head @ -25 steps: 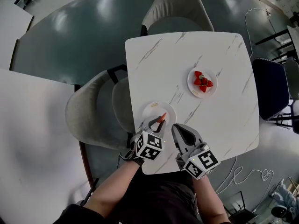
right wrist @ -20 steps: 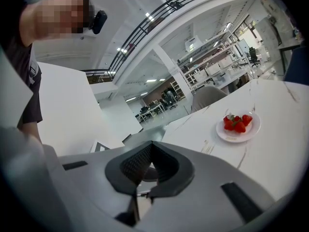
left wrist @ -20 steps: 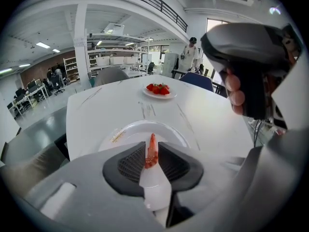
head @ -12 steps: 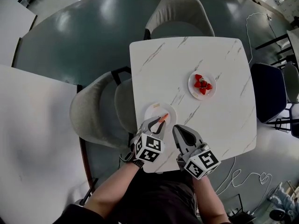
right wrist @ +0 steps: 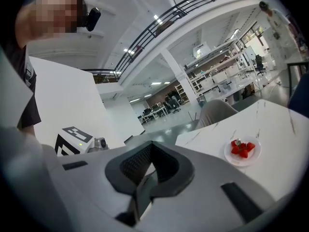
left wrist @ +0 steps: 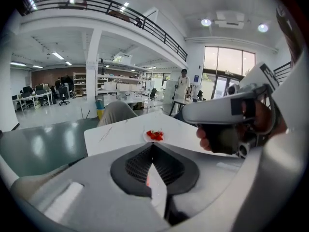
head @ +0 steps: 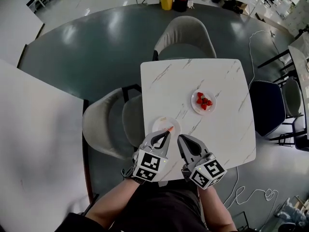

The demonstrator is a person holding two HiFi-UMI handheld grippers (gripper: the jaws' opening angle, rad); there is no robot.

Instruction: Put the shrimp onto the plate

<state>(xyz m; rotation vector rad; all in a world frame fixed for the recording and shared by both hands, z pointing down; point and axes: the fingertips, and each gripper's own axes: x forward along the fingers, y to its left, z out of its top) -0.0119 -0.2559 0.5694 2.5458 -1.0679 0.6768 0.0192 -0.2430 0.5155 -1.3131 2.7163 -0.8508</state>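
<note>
While I hold both grippers low at the near edge of the white marble tabletop (head: 222,129), my left gripper (head: 166,134) has its fingers pressed onto the shrimp (head: 169,128). In the left gripper view only a thin orange sliver of it shows in the seam between the dark pads. From the head view, its orange end pokes out past the fingertips and sits over the right side of the small white plate (head: 159,123). I cannot tell whether it touches the plate or hangs just above it.

Just beside it, my right gripper (head: 180,139) points the same way, and its fingers are pressed together with nothing between them. Its marker cube sits over the table's near edge. The left gripper's own cube (right wrist: 72,138) shows at the left of the right gripper view.

Farther across the tabletop, well apart from the near plate, stands a second white plate (head: 193,106) carrying a heap of red strawberries (head: 203,101). Both gripper views look toward it.

Beside the table on my left is a grey padded chair (head: 104,129). Another grey chair (head: 186,35) is tucked in at the far side, and a dark blue chair (head: 264,105) stands on the right.
</note>
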